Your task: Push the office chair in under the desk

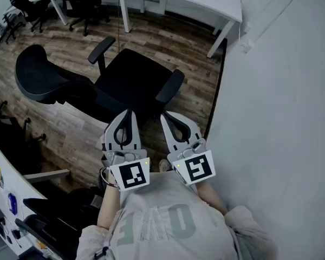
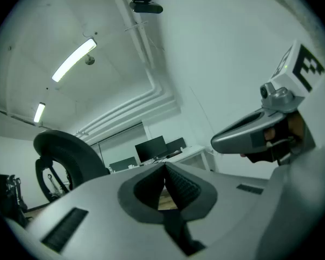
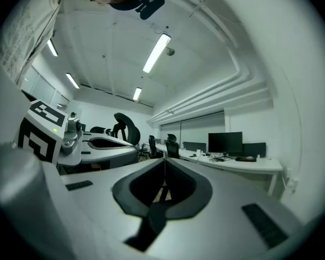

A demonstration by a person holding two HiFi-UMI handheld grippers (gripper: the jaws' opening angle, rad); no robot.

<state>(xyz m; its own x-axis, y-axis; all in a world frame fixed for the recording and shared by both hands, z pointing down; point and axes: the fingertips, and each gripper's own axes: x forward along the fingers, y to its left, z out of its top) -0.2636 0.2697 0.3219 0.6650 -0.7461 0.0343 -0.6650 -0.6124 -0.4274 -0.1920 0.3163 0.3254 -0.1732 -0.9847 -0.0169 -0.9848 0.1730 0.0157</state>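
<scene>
Left gripper [image 1: 128, 112]: jaws pressed together, nothing between them. In the left gripper view [image 2: 164, 164] the two dark ribbed pads meet at their tips, and only a sliver of floor shows through the opening below.

Right gripper [image 1: 166, 116]: jaws likewise closed on nothing. In the right gripper view [image 3: 163, 159] the pads touch along a thin vertical seam.

In the head view both grippers sit side by side at lower centre, close together but apart. Each has its marker cube [image 1: 131, 175] facing up. Both are held in front of a grey shirt [image 1: 162, 218] at the bottom edge.

Office chair [image 1: 132, 83]: black, directly ahead of both grippers. Its seat is at frame centre, just beyond the jaw tips; contact cannot be told. One armrest [image 1: 102, 49] stands at the seat's upper left and the other at its right edge. The backrest [image 1: 43, 80] extends to the left of the frame.

The chair stands on the wood floor [image 1: 168, 42].

Desk [image 1: 206, 3]: white, running along the top of the frame, apart from the chair with bare floor between them. The chair is not under it.

Wall [image 1: 281, 91]: white, fills the right side of the frame.

A monitor [image 3: 225, 143] shows on a desk right of centre in the right gripper view, and a ceiling light [image 3: 156, 53] shows above.
</scene>
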